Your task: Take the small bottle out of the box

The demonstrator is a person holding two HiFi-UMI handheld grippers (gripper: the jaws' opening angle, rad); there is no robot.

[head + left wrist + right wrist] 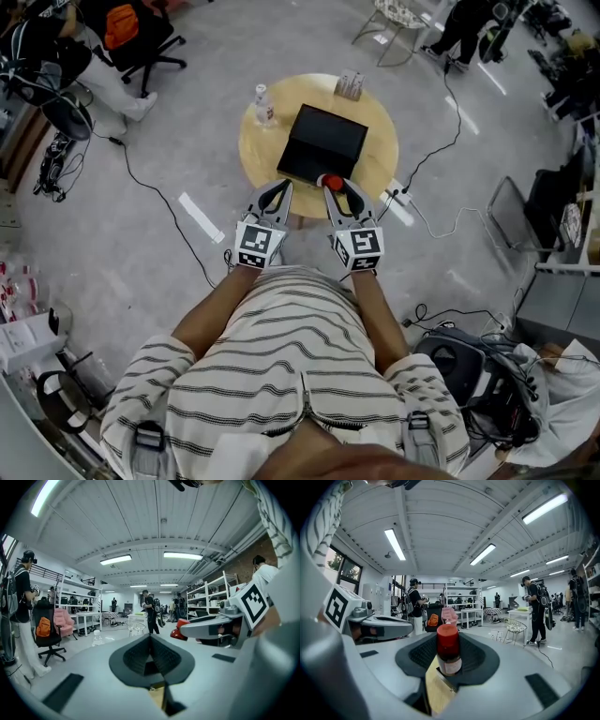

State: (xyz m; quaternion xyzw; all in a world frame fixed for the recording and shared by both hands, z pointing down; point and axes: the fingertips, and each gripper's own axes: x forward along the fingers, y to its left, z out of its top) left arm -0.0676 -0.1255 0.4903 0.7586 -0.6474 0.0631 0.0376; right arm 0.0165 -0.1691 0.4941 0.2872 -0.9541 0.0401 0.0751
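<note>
A small bottle with a red cap stands upright between the pads of my right gripper, which is shut on it. In the head view its red cap hangs over the near edge of the flat black box on the round wooden table. The box's lid looks closed. My left gripper hovers just left of the right one, at the table's near edge. Its pads meet with nothing between them. From the left gripper view the right gripper and the red cap show at the right.
A clear water bottle stands at the table's left rim and a small carton at its far rim. Cables and a power strip lie on the floor around the table. An office chair stands far left; people work beyond.
</note>
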